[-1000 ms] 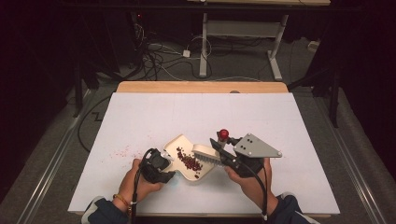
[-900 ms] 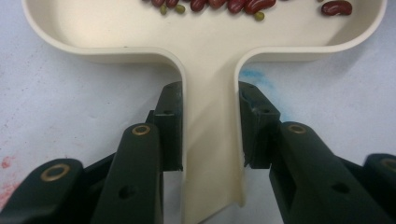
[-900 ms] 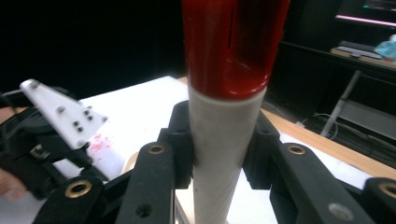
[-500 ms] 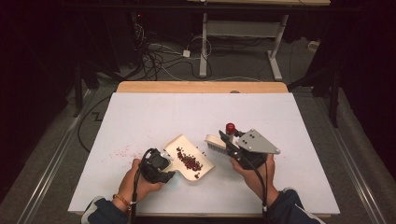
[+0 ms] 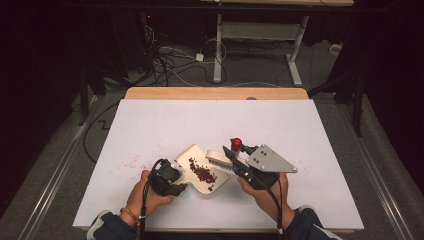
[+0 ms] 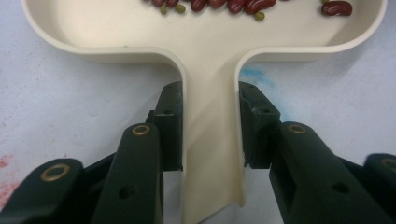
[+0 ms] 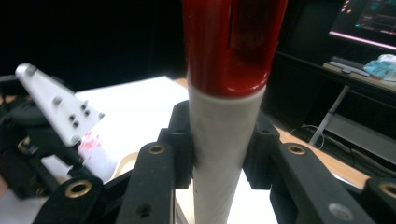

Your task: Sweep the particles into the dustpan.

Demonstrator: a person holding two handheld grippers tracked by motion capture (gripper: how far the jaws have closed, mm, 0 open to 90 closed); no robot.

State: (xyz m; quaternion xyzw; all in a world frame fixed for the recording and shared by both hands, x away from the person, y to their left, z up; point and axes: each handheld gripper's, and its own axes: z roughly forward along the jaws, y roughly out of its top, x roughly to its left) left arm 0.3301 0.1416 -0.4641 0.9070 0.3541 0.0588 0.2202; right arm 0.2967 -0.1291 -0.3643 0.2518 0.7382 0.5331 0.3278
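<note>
Far left on the white table (image 5: 150, 125), stray red beans (image 5: 131, 162) left to sweep. Left gripper (image 6: 210, 126) clamped on dustpan (image 5: 200, 172) handle, pan flat, holding beans. Right gripper (image 7: 219, 140) clamped on brush (image 5: 220, 160) handle, bristles raised above pan; next probably carrying brush leftward toward strays

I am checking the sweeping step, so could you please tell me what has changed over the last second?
The right gripper has lifted the brush off the beans and drawn it back to the right of the dustpan. Both grips stayed shut: the left gripper on the dustpan's handle, the right on the brush's handle. Dustpan and beans kept their place.
</note>
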